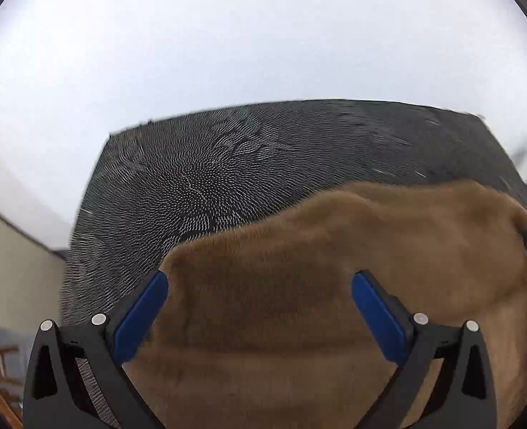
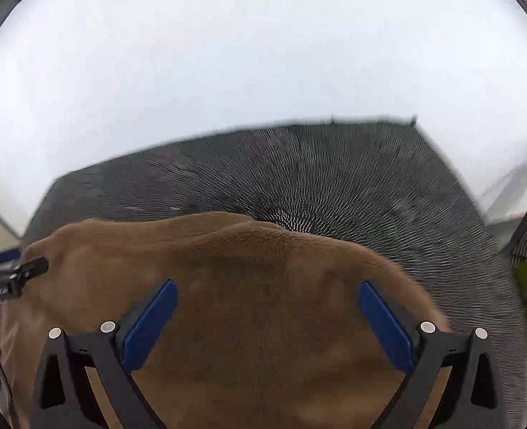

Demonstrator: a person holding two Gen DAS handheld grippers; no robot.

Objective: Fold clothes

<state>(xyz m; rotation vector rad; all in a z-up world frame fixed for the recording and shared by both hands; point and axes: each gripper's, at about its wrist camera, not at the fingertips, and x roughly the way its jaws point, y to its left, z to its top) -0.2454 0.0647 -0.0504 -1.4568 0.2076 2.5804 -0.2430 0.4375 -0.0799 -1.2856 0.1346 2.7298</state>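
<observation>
Both blue-padded grippers, left gripper (image 1: 259, 287) and right gripper (image 2: 267, 296), gape wide, holding nothing, over the fuzzy brown garment (image 1: 334, 268) lying on the dark speckled mat (image 1: 199, 178), seemingly between folds, fold count unclear.

My left black gripper with blue-padded fingers (image 1: 259, 312) is spread wide, fingers far apart. My right black gripper with blue-padded fingers (image 2: 267, 321) is equally splayed. Each gripper shows at the other's frame edge, side by side.
</observation>
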